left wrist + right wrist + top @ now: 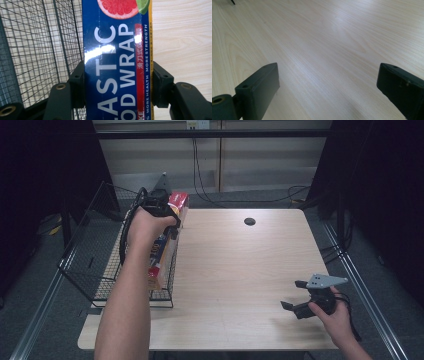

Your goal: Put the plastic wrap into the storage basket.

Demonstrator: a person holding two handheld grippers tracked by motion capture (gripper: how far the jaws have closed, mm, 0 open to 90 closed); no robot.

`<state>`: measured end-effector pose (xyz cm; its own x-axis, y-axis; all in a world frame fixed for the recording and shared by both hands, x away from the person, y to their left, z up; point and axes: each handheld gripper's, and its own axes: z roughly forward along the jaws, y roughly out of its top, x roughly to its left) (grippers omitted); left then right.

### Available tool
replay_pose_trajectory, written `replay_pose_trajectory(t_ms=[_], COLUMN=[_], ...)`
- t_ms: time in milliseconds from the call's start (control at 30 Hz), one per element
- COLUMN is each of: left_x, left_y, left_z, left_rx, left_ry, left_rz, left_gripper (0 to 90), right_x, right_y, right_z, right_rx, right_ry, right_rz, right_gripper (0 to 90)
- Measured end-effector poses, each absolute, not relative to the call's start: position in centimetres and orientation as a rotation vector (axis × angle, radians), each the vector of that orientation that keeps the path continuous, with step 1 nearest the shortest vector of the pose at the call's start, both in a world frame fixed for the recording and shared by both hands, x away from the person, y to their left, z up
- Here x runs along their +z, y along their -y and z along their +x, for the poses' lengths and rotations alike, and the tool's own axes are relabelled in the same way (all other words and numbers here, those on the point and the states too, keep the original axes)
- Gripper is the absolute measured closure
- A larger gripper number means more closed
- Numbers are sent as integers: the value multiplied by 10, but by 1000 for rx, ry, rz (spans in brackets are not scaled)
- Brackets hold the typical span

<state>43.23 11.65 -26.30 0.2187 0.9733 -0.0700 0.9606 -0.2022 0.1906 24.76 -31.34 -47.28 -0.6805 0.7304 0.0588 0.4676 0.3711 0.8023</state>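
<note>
A long blue box of plastic food wrap (116, 62), printed with a cut grapefruit, sits between the pads of my left gripper (116, 82), which is shut across its width. In the high view my left gripper (170, 217) holds the box (156, 270) tilted over the right wall of the black wire basket (90, 265), red end up. I cannot tell whether the box's lower end touches the basket. My right gripper (292, 294) rests low at the table's front right, open, with bare wood between its jaws (328, 82).
The wire basket (37, 50) takes up the left edge of the light wooden table (240, 270). A small dark round hole (249, 221) lies near the table's far edge. Cables run along the floor behind, and dark panels stand on both sides.
</note>
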Motion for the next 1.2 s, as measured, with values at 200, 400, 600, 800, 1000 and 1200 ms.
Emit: replay_pose_trajectory(t_ms=[200,400,600,800,1000,1200], left_x=[-257,-254,-250,-247,-244,-243], left_y=[-122,-129,-136,-147,-160,-173], left_z=[432,432,432,429,427,425], left_rx=[108,119,127,133,152,150], left_ry=[-1859,-1874,-1895,-1924,-1939,-1970], left_rz=[2289,2277,2261,2236,2228,2211], left_gripper=[436,437,436,436,436,436], right_x=[-473,-473,-473,-472,-473,-473], right_y=[313,313,313,314,314,313], right_z=[247,247,247,247,247,248], right_rx=[1208,1206,1205,1208,1206,1208], right_ry=[-2320,-2326,-2324,-2320,-2331,-2330], right_rz=[1062,1055,1055,1058,1053,1052], right_gripper=[37,38,38,37,37,37])
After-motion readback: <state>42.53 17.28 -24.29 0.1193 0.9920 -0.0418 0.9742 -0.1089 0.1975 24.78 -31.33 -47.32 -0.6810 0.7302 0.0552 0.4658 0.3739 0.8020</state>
